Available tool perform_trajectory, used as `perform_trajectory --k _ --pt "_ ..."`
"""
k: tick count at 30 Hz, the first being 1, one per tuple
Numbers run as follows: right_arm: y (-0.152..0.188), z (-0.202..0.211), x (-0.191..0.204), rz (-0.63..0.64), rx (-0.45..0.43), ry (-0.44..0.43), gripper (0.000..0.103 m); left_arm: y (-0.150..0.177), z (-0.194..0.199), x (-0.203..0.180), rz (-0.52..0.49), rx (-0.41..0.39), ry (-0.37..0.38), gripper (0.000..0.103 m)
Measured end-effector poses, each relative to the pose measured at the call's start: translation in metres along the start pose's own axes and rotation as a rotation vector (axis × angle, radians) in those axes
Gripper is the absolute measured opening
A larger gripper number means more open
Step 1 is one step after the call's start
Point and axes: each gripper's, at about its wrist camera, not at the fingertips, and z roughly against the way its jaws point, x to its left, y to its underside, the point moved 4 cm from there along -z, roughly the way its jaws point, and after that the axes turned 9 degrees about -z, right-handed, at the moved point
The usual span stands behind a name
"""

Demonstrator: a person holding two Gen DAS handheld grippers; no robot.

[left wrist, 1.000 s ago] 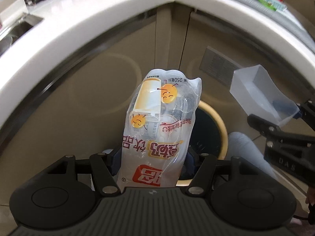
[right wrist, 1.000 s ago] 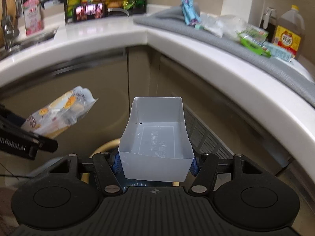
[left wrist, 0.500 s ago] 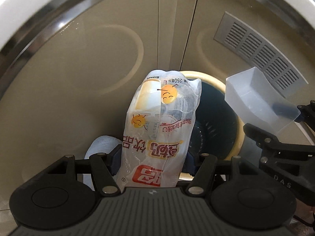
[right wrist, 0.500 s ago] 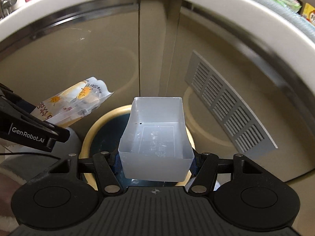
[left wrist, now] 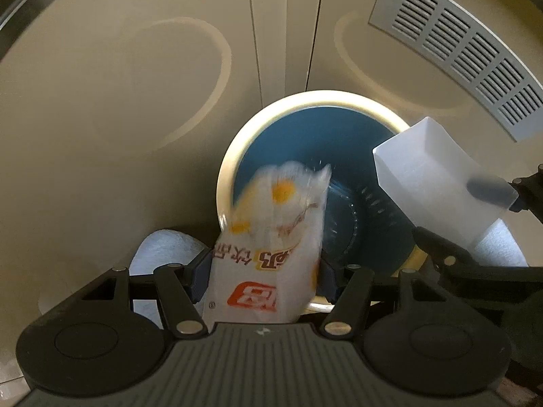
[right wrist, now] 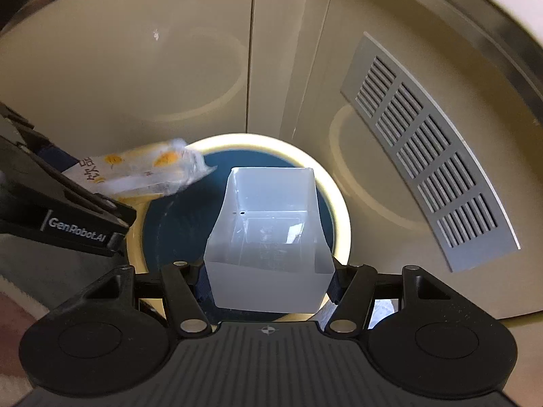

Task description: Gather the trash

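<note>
A clear drink pouch (left wrist: 271, 237) with orange smiley prints and red lettering sits between the pads of my left gripper (left wrist: 261, 278), which is shut on its lower end. Its blurred top points into a round bin (left wrist: 305, 96) with a cream rim and a blue inside. My right gripper (right wrist: 268, 281) is shut on a translucent white plastic box (right wrist: 268, 264), held with its open side up over the same bin (right wrist: 271, 137). The box (left wrist: 431, 176) also shows at the right of the left wrist view, and the pouch (right wrist: 146, 173) at the left of the right wrist view.
Beige cabinet doors stand right behind the bin, with a grey vent grille (right wrist: 431, 156) (left wrist: 468, 47) on the right door. A white counter edge (right wrist: 492, 10) curves above. A person's light trouser knees (left wrist: 163, 251) flank the bin.
Both grippers have sunk and tipped down toward the bin. The counter and its goods have left view, the bin now fills the middle, and the pouch's top has blurred.
</note>
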Motion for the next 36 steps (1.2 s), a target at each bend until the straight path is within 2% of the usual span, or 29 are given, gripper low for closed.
perform_trajectory --k 12,13,14,15,16,17,21,25,30,36 --pt "0.0 -0.022 0.0 0.003 0.066 -0.007 0.065 -0.009 0.006 -0.001 0.003 -0.012 -0.003 0.068" --pt "-0.001 -0.022 -0.001 0.001 0.063 -0.003 0.066 -0.009 0.01 -0.001 0.003 -0.021 0.001 0.072" --pt "0.0 -0.018 0.002 -0.006 0.055 -0.003 0.072 -0.009 0.014 0.001 0.003 -0.027 0.006 0.086" --pt "-0.001 -0.017 0.001 -0.016 0.049 -0.004 0.077 -0.009 0.018 0.002 0.009 -0.036 0.01 0.094" --pt "-0.001 -0.015 0.002 -0.024 0.044 0.001 0.09 -0.009 0.023 0.004 0.016 -0.053 0.012 0.103" --pt "-0.001 -0.011 0.001 -0.029 0.032 0.013 0.094 -0.007 0.027 0.006 0.024 -0.076 0.009 0.103" --pt "-0.004 0.001 0.0 -0.034 0.001 0.031 0.095 -0.001 0.046 0.013 0.034 -0.092 -0.007 0.103" --pt "-0.007 0.025 -0.005 -0.056 -0.029 0.013 0.095 0.018 0.084 0.021 0.051 -0.158 -0.035 0.103" --pt "-0.002 0.078 -0.009 -0.067 -0.127 -0.021 0.096 0.047 0.137 0.026 0.056 -0.274 -0.093 0.103" --pt "0.008 0.116 -0.004 0.013 -0.258 0.0 0.097 0.073 0.172 0.032 0.091 -0.33 -0.147 0.103"
